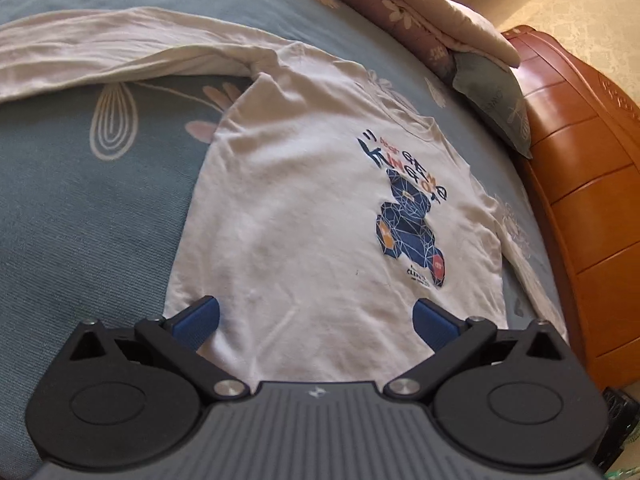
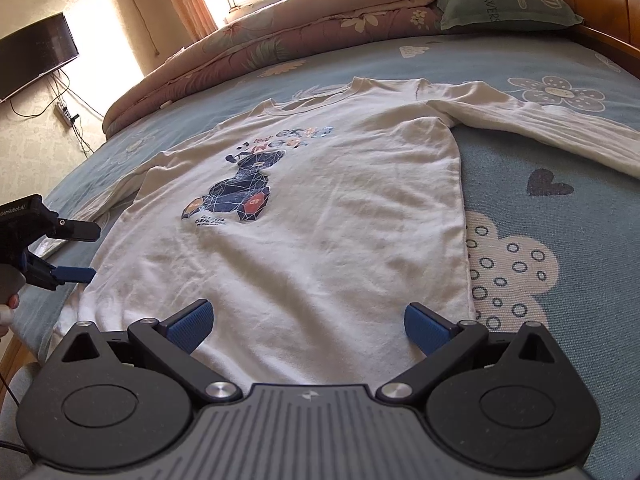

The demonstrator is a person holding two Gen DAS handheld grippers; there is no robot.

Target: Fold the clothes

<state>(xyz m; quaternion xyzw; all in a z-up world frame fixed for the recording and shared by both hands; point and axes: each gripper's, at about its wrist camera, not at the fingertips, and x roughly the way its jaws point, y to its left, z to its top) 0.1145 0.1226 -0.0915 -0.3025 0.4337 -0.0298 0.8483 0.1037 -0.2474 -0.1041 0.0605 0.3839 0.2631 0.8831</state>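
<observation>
The white shirt (image 2: 320, 208) has its hem hidden behind the right gripper (image 2: 308, 322). Its outstretched sleeve (image 2: 540, 120) runs off the picture's right edge. The small lettering (image 2: 210, 221) below the shirt's bear print is too blurred to read.

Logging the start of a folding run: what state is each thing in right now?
Left gripper: open, empty, over the hem.
Right gripper: open, empty, over the hem.
White shirt: unfolded, flat, print up.
Sleeve: stretched sideways.
Quilt: bunched along the bed's far edge.

Shirt (image 2: 340, 208), quilt (image 2: 280, 36), pillow (image 2: 504, 4) on bed (image 2: 560, 240)
</observation>
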